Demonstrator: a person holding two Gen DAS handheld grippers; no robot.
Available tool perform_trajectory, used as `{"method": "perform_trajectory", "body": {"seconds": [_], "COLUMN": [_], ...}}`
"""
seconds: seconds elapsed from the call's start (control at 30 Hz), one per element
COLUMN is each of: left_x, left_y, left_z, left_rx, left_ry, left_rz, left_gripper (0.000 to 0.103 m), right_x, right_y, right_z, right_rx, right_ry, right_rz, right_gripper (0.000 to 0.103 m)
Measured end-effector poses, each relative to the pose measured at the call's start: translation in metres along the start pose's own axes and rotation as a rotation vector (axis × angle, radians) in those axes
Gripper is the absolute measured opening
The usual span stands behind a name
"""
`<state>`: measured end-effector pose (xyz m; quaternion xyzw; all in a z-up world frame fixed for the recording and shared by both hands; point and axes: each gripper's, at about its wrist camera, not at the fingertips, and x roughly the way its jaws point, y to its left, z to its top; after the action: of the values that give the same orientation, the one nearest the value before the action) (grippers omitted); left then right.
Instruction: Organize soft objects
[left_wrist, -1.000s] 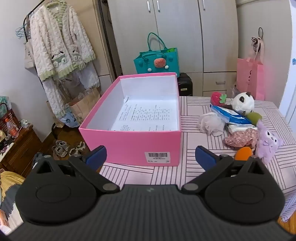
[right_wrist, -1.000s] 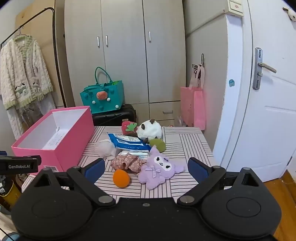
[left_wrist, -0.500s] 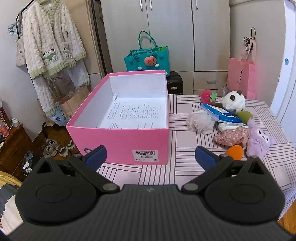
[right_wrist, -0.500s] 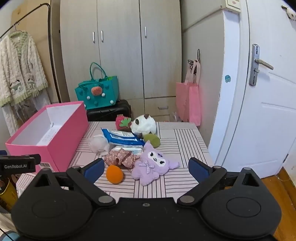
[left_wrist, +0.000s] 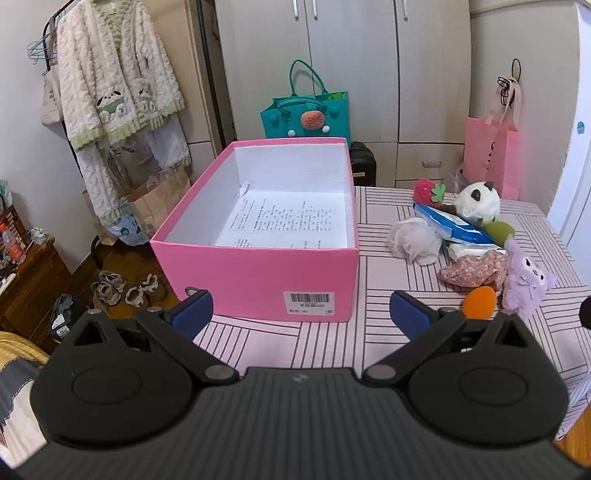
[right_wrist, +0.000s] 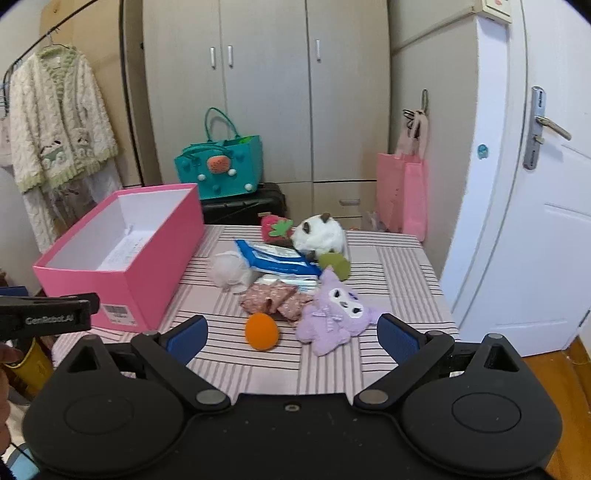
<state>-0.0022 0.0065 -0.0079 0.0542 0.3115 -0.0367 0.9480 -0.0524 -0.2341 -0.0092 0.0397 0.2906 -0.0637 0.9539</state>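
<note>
Nothing sorted yet: pink box (left_wrist: 258, 273) holds only a printed sheet, so the whole pile is left. Right gripper (right_wrist: 291, 334) fingers released, nothing held; orange ball (right_wrist: 261, 330) and purple plush (right_wrist: 334, 314) sit just ahead between them, floral pouch (right_wrist: 275, 297), white puff (right_wrist: 229, 271) and panda (right_wrist: 319, 236) further back on the counter (right_wrist: 388, 273). Left gripper (left_wrist: 301, 312) fingers spread and hanging low, box dead ahead.

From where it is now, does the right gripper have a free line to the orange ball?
Probably yes. The right gripper is open and empty, and the orange ball lies on the table's near side between its fingers' line of sight, nothing in front. The purple plush sits close on its right, so stay left.
</note>
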Motion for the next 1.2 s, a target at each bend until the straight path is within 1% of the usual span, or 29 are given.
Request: {"method": "perform_trajectory", "body": {"seconds": [0.27, 0.53, 0.7, 0.87, 1.2], "left_x": [-0.002, 0.001, 0.001, 0.0, -0.01], "left_y": [0.01, 0.01, 0.011, 0.013, 0.014], "left_z": [-0.002, -0.002, -0.004, -0.006, -0.007], "left_rx": [-0.036, -0.029, -0.027, -0.023, -0.012], "left_ry": [0.011, 0.02, 0.022, 0.028, 0.001], "left_rz": [-0.013, -0.02, -0.021, -0.055, -0.055], "left_gripper": [0.103, 0.103, 0.103, 0.103, 0.103], "right_x": [-0.001, -0.008, -0.01, -0.008, -0.01], "right_y": [0.002, 0.003, 0.004, 0.003, 0.007], "right_z": [0.001, 0.001, 0.0, -0.001, -0.001], "right_rx": [0.002, 0.005, 0.013, 0.027, 0.004], "right_ry": [-0.002, -0.028, -0.028, -0.025, -0.034], "right_rz": [-0.016, -0.016, -0.017, -0.008, -0.018], "right_gripper": [0.1, 0.1, 0.1, 0.1, 0.1]}}
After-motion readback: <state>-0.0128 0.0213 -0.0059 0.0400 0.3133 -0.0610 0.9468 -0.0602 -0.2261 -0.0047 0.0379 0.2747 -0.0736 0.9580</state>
